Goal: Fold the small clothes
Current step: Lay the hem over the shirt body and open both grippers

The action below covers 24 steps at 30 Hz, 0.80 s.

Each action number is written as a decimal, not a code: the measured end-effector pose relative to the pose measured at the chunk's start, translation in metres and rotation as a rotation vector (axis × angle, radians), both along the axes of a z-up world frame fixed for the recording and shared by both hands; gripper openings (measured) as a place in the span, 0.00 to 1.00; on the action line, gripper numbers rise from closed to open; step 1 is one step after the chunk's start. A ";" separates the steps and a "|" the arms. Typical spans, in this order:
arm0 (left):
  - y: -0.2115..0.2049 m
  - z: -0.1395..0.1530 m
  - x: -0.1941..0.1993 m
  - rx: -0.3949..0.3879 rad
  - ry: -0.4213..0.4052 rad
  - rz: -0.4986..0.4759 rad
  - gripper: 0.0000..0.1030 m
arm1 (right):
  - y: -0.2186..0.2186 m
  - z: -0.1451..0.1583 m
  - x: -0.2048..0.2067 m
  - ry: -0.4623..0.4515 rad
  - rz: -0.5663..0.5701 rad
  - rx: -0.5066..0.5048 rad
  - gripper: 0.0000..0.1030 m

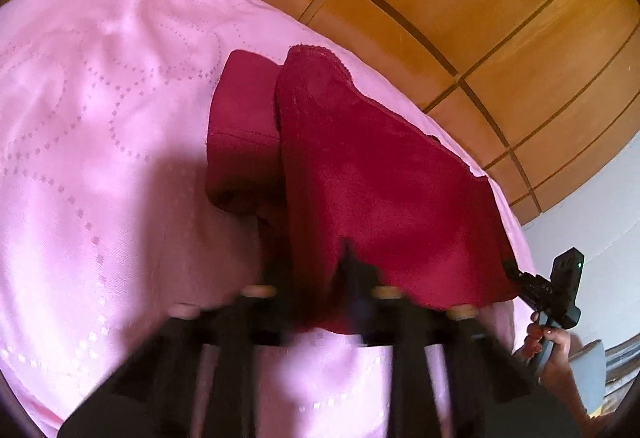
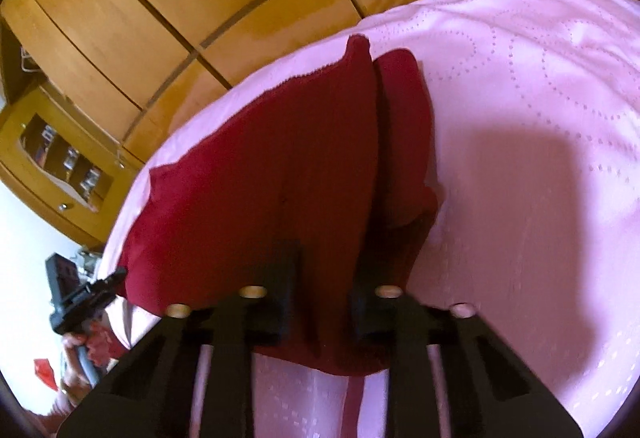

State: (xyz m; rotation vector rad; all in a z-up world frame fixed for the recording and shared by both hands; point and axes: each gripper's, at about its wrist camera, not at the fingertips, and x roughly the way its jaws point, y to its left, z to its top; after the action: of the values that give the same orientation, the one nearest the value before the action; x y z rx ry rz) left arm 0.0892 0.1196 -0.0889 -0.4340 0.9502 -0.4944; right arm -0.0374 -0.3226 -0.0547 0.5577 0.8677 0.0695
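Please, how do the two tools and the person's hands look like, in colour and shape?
Both tools are matte black plastic with two flat fingers and round beige pegs. The right tool has white markings and a small green light. The left tool looks alike. The bare hand grips a grey handle.

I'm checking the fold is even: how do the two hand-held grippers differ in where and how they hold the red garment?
The left hand-held gripper pinches the red garment at its near edge with fingers close together; the right hand-held gripper shows a wider gap, with cloth hanging between its fingers. The left grips one end of that edge, the right the other end. Both lift it above the pink bedspread.
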 end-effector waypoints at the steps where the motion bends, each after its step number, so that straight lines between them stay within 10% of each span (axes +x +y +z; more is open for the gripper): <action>1: 0.001 0.004 -0.002 0.003 -0.005 -0.010 0.08 | -0.001 0.003 -0.001 0.000 -0.012 0.000 0.08; 10: -0.002 0.000 -0.028 0.085 -0.010 -0.066 0.08 | -0.014 0.011 -0.023 0.001 -0.039 0.034 0.08; 15: 0.008 -0.011 -0.035 0.007 -0.011 -0.028 0.12 | -0.017 -0.015 -0.017 0.000 -0.085 0.048 0.08; 20: 0.020 0.001 -0.040 -0.093 -0.040 -0.041 0.44 | -0.009 0.003 -0.011 -0.044 -0.024 0.017 0.23; 23: 0.009 0.000 -0.032 -0.068 -0.024 -0.033 0.43 | -0.013 0.002 0.002 -0.021 -0.032 0.044 0.23; 24: 0.005 -0.003 -0.028 -0.061 -0.010 -0.035 0.18 | -0.016 0.002 0.006 -0.017 -0.046 0.061 0.23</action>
State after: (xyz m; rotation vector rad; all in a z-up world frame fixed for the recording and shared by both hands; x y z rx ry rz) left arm 0.0615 0.1244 -0.0917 -0.4700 0.9365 -0.5579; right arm -0.0312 -0.3381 -0.0531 0.6331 0.8377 0.0594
